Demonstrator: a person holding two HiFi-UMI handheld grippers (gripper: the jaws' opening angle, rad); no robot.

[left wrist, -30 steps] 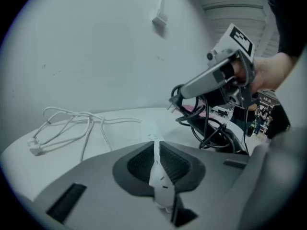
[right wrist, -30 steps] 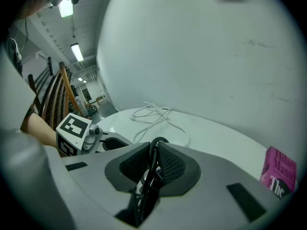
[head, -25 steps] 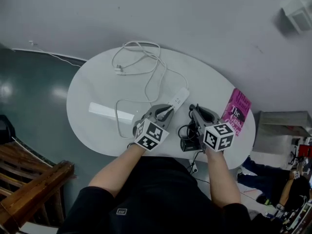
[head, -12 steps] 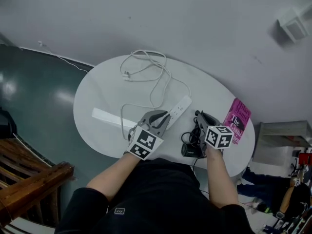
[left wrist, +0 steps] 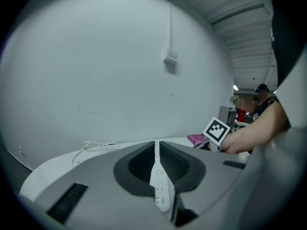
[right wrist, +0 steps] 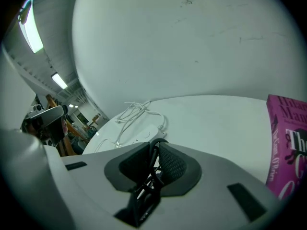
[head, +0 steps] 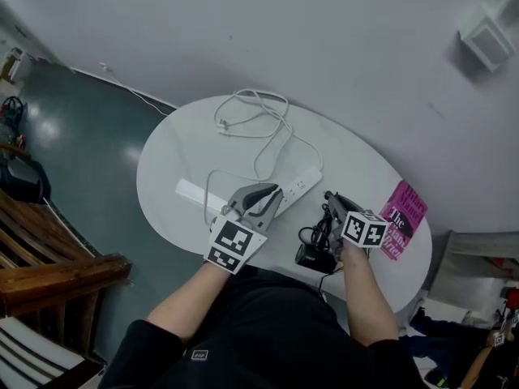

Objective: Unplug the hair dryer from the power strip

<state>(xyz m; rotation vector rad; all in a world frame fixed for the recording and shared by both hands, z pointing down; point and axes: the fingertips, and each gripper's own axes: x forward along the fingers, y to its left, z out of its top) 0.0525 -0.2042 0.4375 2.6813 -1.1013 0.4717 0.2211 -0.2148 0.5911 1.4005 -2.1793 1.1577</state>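
gripping the white power strip point(left wrist: 159, 185) by its near end, your left gripper point(head: 270, 200) is clenched on it, with the strip running straight ahead out of the jaws. your right gripper point(head: 331, 207) is clamped on the black cord point(right wrist: 149, 174), and the hair dryer point(head: 311, 255) lies on the table point(head: 174, 164) just behind those jaws, on the side toward your left gripper.
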